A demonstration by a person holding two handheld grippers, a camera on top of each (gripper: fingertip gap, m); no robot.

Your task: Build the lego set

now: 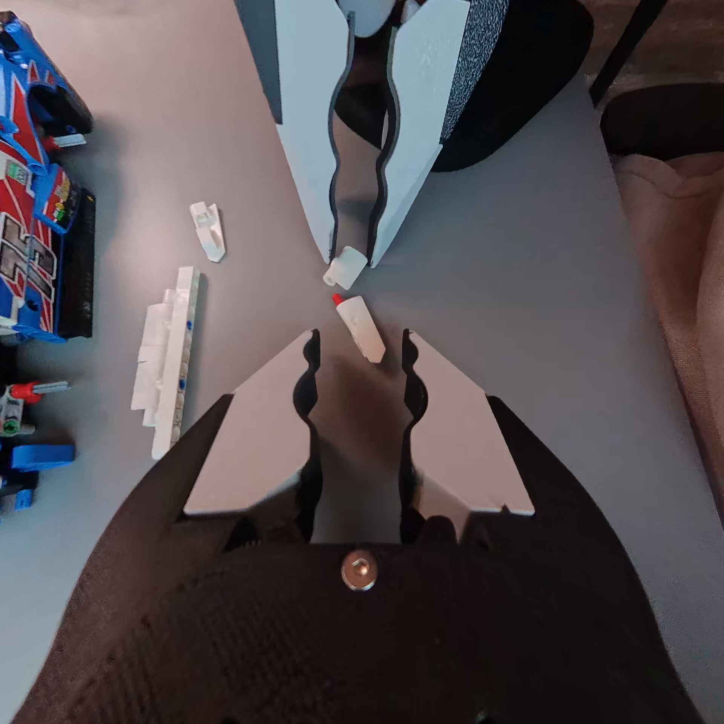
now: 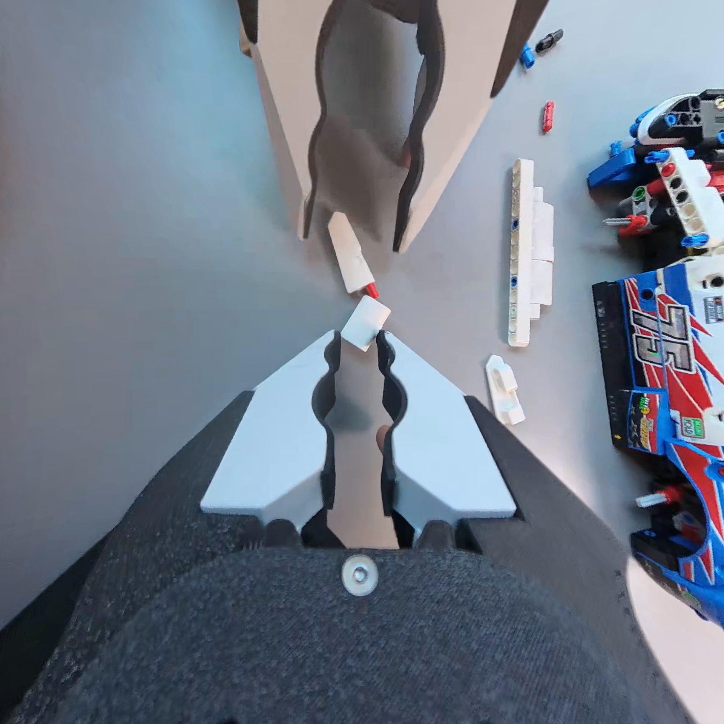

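Note:
A white tapered piece with a red pin (image 1: 360,329) lies on the grey table (image 1: 509,313), just ahead of my left gripper (image 1: 360,333), whose fingers are wide open around its rear end. My right gripper (image 2: 359,335) is shut on a small white block (image 2: 366,325) at its fingertips. The block sits right in front of the red pin (image 2: 372,292), nearly touching it. The right gripper (image 1: 350,262) faces the left one in the left wrist view. The left gripper (image 2: 350,241) and the tapered piece (image 2: 350,258) show in the right wrist view.
A long white beam assembly (image 2: 523,254) and a small white panel (image 2: 505,390) lie beside the grippers. A blue, red and white car model (image 2: 674,391) stands further out. Loose blue (image 2: 527,53), black (image 2: 549,39) and red (image 2: 548,115) pins lie beyond. A black chair (image 1: 529,78) stands past the table edge.

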